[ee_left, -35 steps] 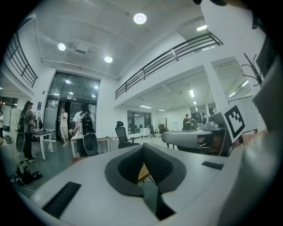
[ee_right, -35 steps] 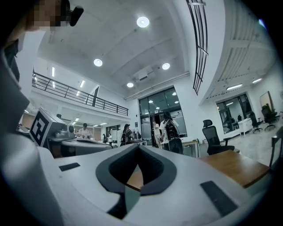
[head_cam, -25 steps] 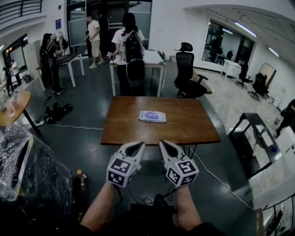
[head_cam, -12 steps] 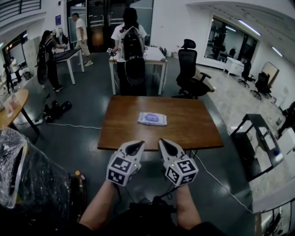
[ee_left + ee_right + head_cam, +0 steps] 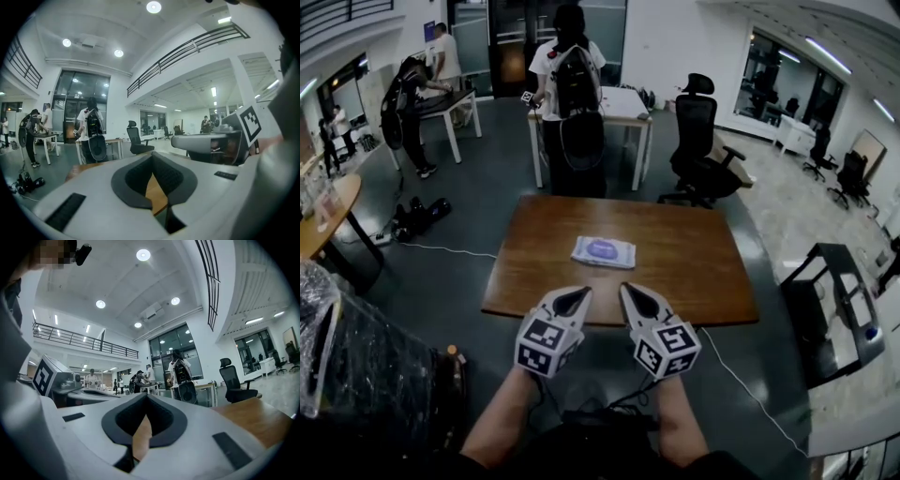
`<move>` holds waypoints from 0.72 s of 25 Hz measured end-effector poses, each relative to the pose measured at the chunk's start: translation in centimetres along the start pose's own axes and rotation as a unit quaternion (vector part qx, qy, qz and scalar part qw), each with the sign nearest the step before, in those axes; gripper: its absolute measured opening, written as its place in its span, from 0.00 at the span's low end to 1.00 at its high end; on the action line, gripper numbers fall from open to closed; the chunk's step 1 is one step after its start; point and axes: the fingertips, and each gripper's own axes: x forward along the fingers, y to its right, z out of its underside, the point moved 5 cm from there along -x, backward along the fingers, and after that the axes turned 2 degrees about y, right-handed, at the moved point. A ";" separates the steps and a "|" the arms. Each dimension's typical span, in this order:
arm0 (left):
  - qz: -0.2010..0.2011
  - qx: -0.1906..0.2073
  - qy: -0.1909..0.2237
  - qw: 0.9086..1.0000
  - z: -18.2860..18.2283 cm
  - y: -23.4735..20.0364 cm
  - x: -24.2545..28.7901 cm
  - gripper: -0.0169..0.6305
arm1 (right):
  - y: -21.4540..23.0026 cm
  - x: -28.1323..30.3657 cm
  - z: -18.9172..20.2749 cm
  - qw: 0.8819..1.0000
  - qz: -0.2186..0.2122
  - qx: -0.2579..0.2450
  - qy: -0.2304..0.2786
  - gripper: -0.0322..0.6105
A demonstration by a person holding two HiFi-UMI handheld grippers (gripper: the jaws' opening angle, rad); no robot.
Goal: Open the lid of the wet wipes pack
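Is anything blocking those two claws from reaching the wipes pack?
Nothing visible. Only bare table lies between the wet wipes pack and the left gripper and right gripper.

Head view looks steeply down on the table [image 5: 694,262]; both gripper views face level across it, sharing the chair [image 5: 698,141].

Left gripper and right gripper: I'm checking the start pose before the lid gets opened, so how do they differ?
The left gripper angles in toward the right, the right gripper toward the left, so their tips converge. The left gripper's marker cube shows a different square pattern from the right gripper's cube. Shared: both have jaws together, hold nothing, and sit at the table's near edge, short of the wet wipes pack.
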 end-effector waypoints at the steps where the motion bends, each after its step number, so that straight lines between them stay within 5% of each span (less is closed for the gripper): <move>1: -0.005 -0.002 -0.004 1.000 0.0 0.1 0.7 0.04 | 0.8 0.2 0.1 1.000 -0.005 0.003 -0.003 0.07; 10: -0.052 -0.022 -0.025 0.998 -0.1 0.0 4.7 0.04 | 5.5 2.0 0.3 0.998 -0.050 0.014 -0.024 0.07; 18: -0.053 -0.034 -0.038 0.997 1.0 -2.7 8.1 0.04 | 8.2 4.3 1.1 0.999 -0.033 0.012 -0.034 0.07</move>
